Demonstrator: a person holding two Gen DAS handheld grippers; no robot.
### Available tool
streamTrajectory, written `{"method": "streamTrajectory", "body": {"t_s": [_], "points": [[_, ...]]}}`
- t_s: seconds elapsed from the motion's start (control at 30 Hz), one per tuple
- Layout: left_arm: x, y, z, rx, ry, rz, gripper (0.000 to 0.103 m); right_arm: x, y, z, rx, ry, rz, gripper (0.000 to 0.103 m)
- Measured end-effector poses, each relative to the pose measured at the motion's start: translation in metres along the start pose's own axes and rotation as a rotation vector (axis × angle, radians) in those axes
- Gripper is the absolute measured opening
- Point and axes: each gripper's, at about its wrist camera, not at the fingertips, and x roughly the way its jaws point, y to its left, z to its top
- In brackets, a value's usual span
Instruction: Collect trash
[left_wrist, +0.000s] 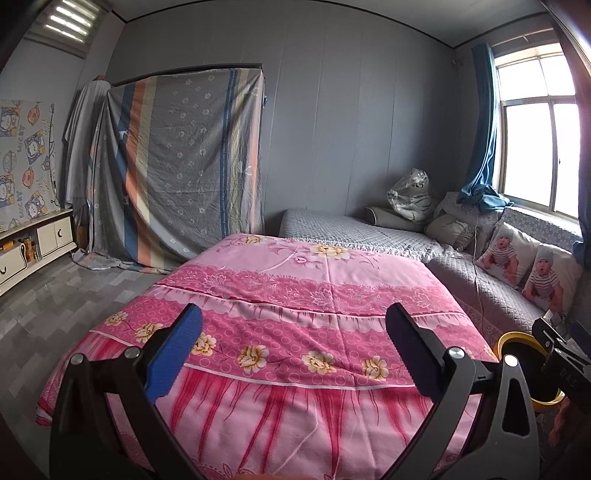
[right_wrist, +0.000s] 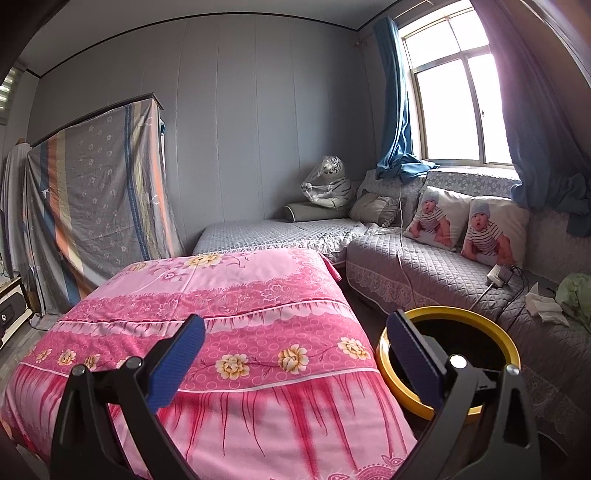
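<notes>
left gripper (left_wrist: 293, 350): fingers spread wide, nothing between them; held above the near end of the pink floral cover (left_wrist: 295, 295).
right gripper (right_wrist: 295, 354): fingers likewise spread wide and empty; held above the gap between the pink cover and the bin.
bin (right_wrist: 491, 317): round, yellow rim, dark inside; stands between the pink-covered surface and the grey quilted sofa (right_wrist: 424, 266); its contents cannot be made out.
trash: a crumpled white tissue (right_wrist: 545, 304) lies on the sofa seat at the far right of the right wrist view, near the bin but apart from it; just beyond it sits a pale green bundle (right_wrist: 576, 291), cut by the frame edge, of unclear kind.
not trash: a white charger block (right_wrist: 498, 275) with cables lies on the seat close to the tissue.
pink cover: no loose litter is visible on it.
stage: judged open; the tissue lies outside the bin, and whether other pieces are already inside cannot be told.
technique: judged best for the right gripper, the nearer one; come down over the raised folds of the tissue, close on paper only, keeping clear of quilt fabric and cables; release well inside the yellow rim.
</notes>
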Motion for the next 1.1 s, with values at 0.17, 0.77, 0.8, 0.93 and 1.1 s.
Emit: {"method": "streamTrajectory", "body": {"t_s": [0.17, 0.77, 0.8, 0.93, 1.1], "points": [[-0.0003, -0.0021, -0.0008, 0.000, 0.003, -0.004, 0.095, 0.0028, 0.0007, -0.0009, -0.002, 0.010, 0.003, 0.095], [0.0039, -0.0030, 0.0015, 0.007, 0.004, -0.020, 0.095, 0.0086, 0.0049, -0.0036, -0.007, 0.034, 0.016, 0.095], [0.0043, -0.0031, 0.0016, 0.009, 0.005, -0.023, 0.095, 0.0086, 0.0052, -0.0036, -0.008, 0.034, 0.015, 0.095], [0.0046, -0.0044, 0.0014, 0.015, 0.006, -0.030, 0.095, 0.0090, 0.0056, -0.0036, -0.008, 0.036, 0.015, 0.095], [0.0049, -0.0050, 0.0020, 0.017, 0.008, -0.036, 0.095, 0.0089, 0.0054, -0.0039, -0.008, 0.036, 0.014, 0.095]]}}
